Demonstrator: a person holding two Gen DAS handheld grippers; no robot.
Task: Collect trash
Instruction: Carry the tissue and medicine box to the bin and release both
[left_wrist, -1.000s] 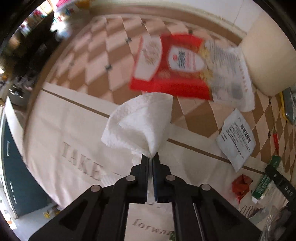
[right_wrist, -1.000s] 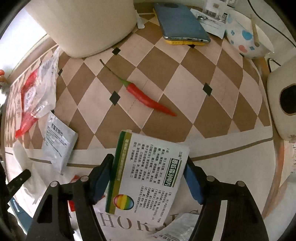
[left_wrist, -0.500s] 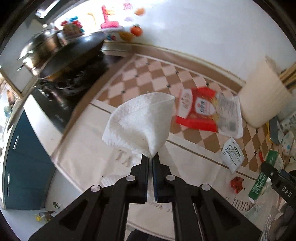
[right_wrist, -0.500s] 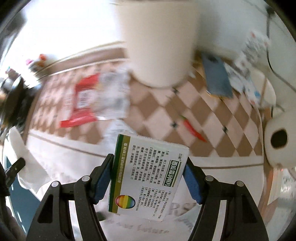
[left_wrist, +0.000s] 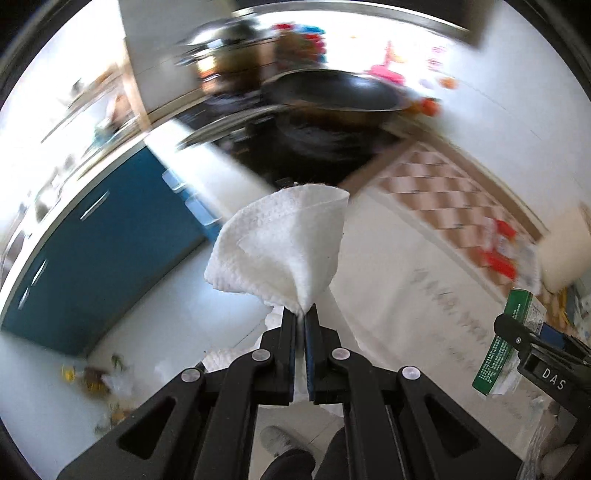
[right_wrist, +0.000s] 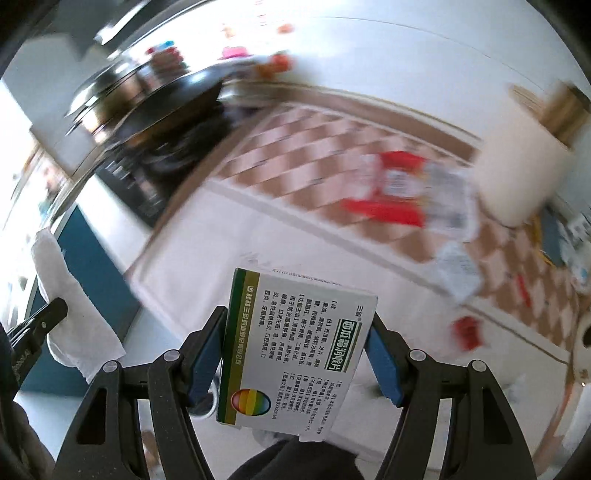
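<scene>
With the left gripper (left_wrist: 303, 314) pinched on a crumpled white paper towel (left_wrist: 284, 254) at frame centre and the right gripper (right_wrist: 295, 332) clamped across a white-and-green printed cardboard box (right_wrist: 291, 350), both should probably stay clamped until over a bin, none being visible.

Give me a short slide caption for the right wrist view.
Right gripper clamps a green-and-white medicine box above a checkered tablecloth still strewn with wrappers.
</scene>
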